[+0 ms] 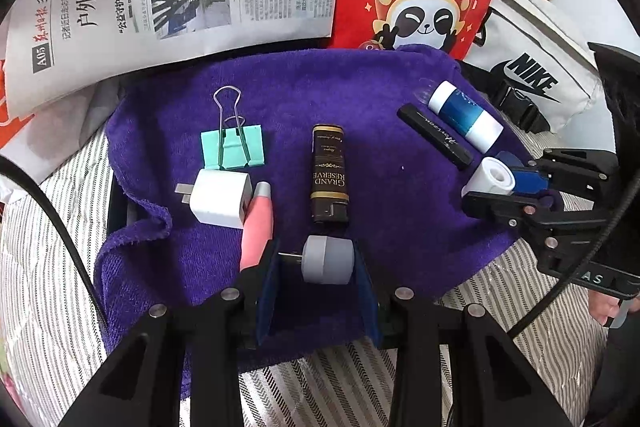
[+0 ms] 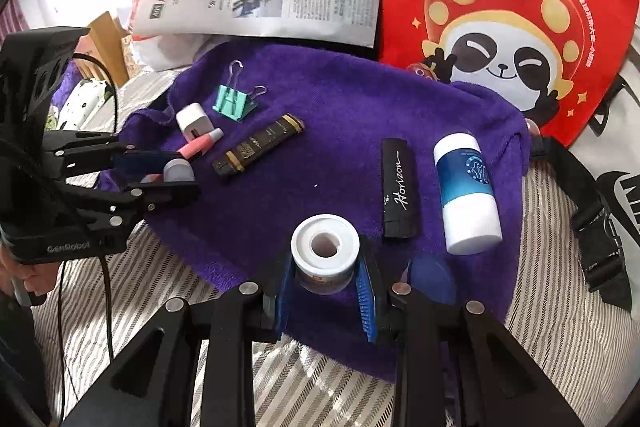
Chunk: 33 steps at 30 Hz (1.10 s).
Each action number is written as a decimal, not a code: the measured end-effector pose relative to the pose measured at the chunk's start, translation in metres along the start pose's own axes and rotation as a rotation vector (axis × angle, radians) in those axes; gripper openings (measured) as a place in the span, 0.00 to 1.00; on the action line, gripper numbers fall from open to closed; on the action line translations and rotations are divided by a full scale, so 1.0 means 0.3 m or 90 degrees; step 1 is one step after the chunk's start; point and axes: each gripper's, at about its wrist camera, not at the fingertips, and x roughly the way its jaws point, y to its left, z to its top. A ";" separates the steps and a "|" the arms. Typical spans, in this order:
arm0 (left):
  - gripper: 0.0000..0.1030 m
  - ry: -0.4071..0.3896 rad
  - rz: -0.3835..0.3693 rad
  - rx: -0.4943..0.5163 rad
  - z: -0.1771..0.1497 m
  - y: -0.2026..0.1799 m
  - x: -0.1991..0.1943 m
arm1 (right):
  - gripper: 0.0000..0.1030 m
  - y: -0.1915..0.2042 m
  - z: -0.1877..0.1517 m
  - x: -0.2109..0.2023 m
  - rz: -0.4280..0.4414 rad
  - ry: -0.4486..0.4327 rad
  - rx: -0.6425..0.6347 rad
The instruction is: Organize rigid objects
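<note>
grey plug [image 1: 326,259]: clamped between the left gripper's [image 1: 316,267] pads, prongs pointing sideways toward one pad, low over the near edge of the purple towel [image 1: 360,95].
white spool [image 2: 325,253]: clamped in the right gripper [image 2: 326,279], open end toward the camera, above the towel's near edge.
plug risk: the rounded body offers little flat face, so it could twist or pop out if the pads ease before it rests on the towel.
spool risk: it is round and may roll off the towel's near edge onto the striped bedding [image 2: 304,387] once let go on its side.
crowding left: the pink tube [image 1: 258,223] lies just beside the left pad and touches the white charger [image 1: 218,201]; a lowering pad may shove both, and the binder clip [image 1: 234,147] is near behind.
lighter [image 1: 329,173]: directly ahead of the plug; a forward slide would knock it.
crowding right: the black bar [image 2: 400,183] and blue-banded bottle [image 2: 468,195] lie close together; the bottle can roll if bumped.
towel: soft and rumpled, so things set down may tip.
</note>
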 end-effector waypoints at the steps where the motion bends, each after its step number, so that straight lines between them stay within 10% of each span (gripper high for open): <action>1: 0.33 0.001 -0.001 -0.001 0.000 0.000 0.001 | 0.28 -0.003 -0.002 0.007 -0.001 0.005 0.002; 19: 0.38 0.016 -0.026 -0.023 -0.005 0.028 0.002 | 0.30 -0.025 0.004 0.052 0.014 0.022 0.012; 24: 0.55 0.011 -0.029 -0.049 -0.015 0.069 -0.035 | 0.54 -0.059 -0.009 0.023 0.008 0.020 0.035; 33: 0.76 -0.020 -0.024 -0.100 -0.074 0.085 -0.177 | 0.66 -0.033 -0.091 -0.189 -0.027 -0.044 0.085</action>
